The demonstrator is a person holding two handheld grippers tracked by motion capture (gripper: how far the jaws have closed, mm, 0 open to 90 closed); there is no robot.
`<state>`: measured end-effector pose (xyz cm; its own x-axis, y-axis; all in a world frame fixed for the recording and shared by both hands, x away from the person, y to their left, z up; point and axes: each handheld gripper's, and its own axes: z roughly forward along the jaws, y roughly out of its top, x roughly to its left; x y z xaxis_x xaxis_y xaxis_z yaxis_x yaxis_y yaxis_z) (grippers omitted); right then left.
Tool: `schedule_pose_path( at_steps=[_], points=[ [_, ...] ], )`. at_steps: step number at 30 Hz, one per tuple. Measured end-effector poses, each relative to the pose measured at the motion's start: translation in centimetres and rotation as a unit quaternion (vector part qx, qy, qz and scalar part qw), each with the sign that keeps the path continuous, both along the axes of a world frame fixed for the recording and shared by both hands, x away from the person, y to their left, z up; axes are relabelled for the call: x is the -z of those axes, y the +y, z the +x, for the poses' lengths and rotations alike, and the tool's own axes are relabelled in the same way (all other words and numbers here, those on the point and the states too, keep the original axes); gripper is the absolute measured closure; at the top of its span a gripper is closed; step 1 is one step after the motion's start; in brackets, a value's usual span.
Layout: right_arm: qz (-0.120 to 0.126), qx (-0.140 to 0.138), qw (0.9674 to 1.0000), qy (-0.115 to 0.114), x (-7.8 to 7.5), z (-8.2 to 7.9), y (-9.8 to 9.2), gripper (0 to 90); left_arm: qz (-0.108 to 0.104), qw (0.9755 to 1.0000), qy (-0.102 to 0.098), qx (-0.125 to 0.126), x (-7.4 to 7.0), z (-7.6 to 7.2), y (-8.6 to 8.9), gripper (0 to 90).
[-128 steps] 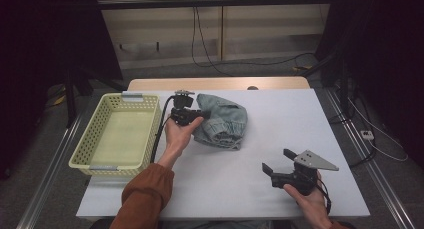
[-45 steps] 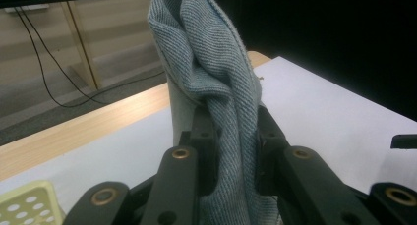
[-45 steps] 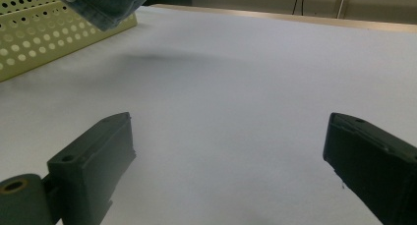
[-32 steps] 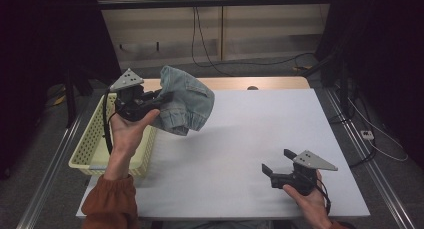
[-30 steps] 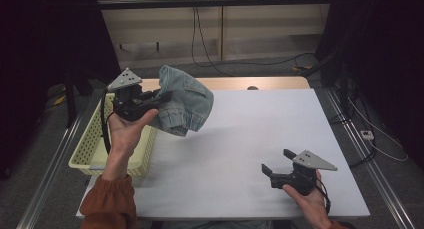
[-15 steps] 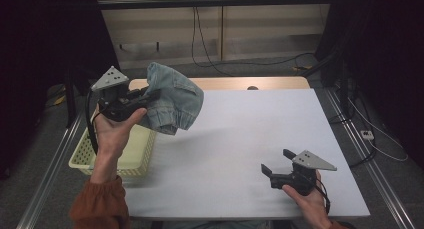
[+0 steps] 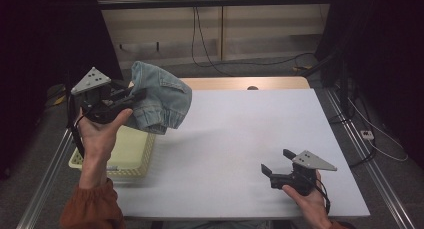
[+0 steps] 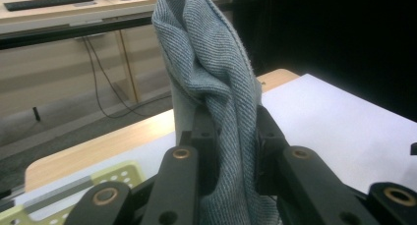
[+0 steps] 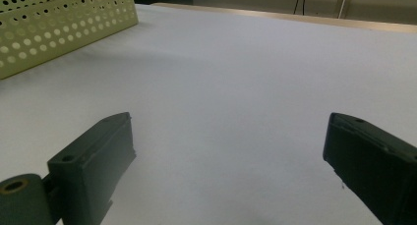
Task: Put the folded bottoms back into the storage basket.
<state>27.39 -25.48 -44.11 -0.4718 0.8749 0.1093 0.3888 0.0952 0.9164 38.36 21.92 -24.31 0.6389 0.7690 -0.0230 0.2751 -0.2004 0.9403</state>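
Here, a crumpled blue denim garment point(image 7: 161, 98) is held in the air at the upper left of the high view.

The white rectangular table point(image 7: 240, 139) spans the centre; the pale yellow perforated plastic basket point(image 7: 127, 151) is seen at its left edge, under the garment. The left gripper point(image 7: 131, 95) is clamped on the denim, whereas the right gripper point(image 7: 276, 163), at lower right, is spread wide above bare tabletop.

Garment point(image 8: 211, 77): faded blue denim cloth, visible twill weave, stitched seams. Basket point(image 9: 59, 31): pale yellow-green perforated plastic, matt. Bench point(image 7: 240, 139): smooth matt white top, light wood edge. Gripper fingers point(image 9: 93, 156): matt black plastic, brass-coloured rivets.
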Motion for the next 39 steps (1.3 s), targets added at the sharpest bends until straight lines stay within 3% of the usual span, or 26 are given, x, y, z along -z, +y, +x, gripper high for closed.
schedule_pose_path(
  at_steps=[9,18,23,32,39],
  points=[
    [0.0,0.0,1.0,0.0,0.0,0.0,0.0,4.9,-0.012,0.9998,0.004,-0.017,-0.2,-0.4,2.0,76.5],
    [0.0,0.003,1.0,0.001,0.0,0.0,0.1,4.9,0.001,0.9993,0.01,-0.035,-0.4,-0.8,3.6,76.5],
    [0.0,0.002,1.0,0.001,0.0,0.0,0.0,5.0,-0.015,0.9987,0.017,-0.045,0.1,-0.9,4.6,76.5],
    [0.0,0.001,1.0,0.0,0.0,-0.1,0.1,5.0,-0.006,0.9979,0.03,-0.056,1.2,-0.3,5.6,76.4],
    [-0.001,0.002,1.0,0.0,0.0,0.0,0.1,4.9,-0.018,0.9964,0.043,-0.071,1.7,-0.2,7.4,76.4]
  ],
)
